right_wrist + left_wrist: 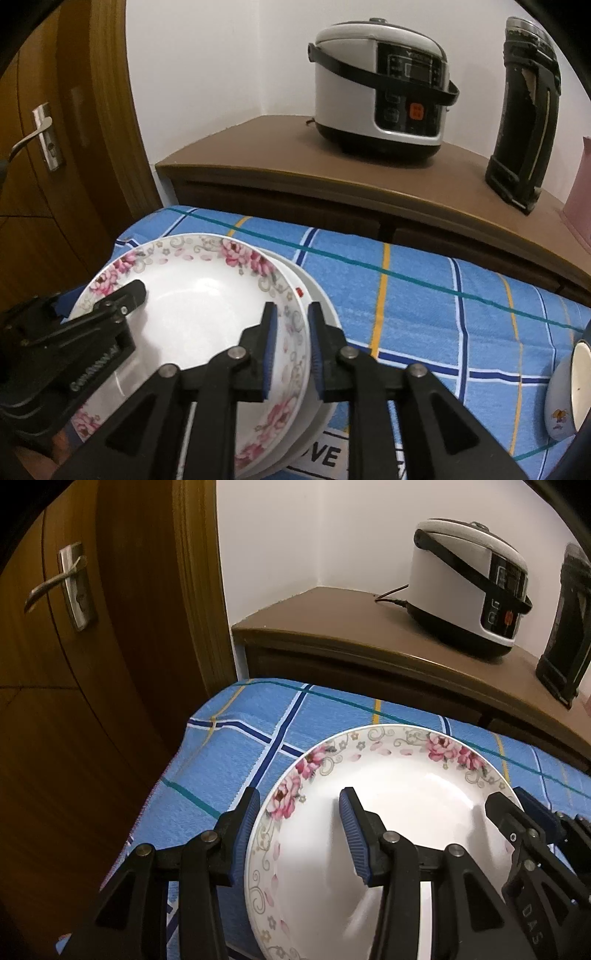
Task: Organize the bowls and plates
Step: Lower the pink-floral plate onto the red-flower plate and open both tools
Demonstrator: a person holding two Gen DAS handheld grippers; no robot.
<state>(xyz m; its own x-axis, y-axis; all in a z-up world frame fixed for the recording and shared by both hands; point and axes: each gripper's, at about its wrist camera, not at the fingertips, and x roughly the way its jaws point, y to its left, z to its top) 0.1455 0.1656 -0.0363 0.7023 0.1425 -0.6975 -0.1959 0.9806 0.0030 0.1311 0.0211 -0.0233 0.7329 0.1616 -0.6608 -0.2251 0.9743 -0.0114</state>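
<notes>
Item 1, floral plate (192, 306): white, rose-patterned rim, topmost of a small stack near the left end of the blue checked tablecloth (424, 295), close to the cloth's front edge. It sits nested on a plain white plate (317, 302), whose rim shows on the right side only; stacking like with like appears to be the reason for this placement.

Item 2, left gripper (299, 827): fingers spread, straddling the floral plate's left rim, one finger outside on the cloth side, one over the plate's well. The pads stand apart from the china, so nothing is pinched; the stance suggests steadying or aligning rather than carrying.

Item 3, right gripper (291, 345): fingers narrowly parted either side of the stack's right rim, inner pad over the floral rim, outer pad beside the plain plate's edge. Whether the pads press the rim cannot be told for certain; a slim gap seems visible, consistent with a release once the plate is seated.

Item 4, bowl (565, 391): white, small printed motif, at the cloth's right end, well apart from the stack; judged not yet sorted.
</notes>
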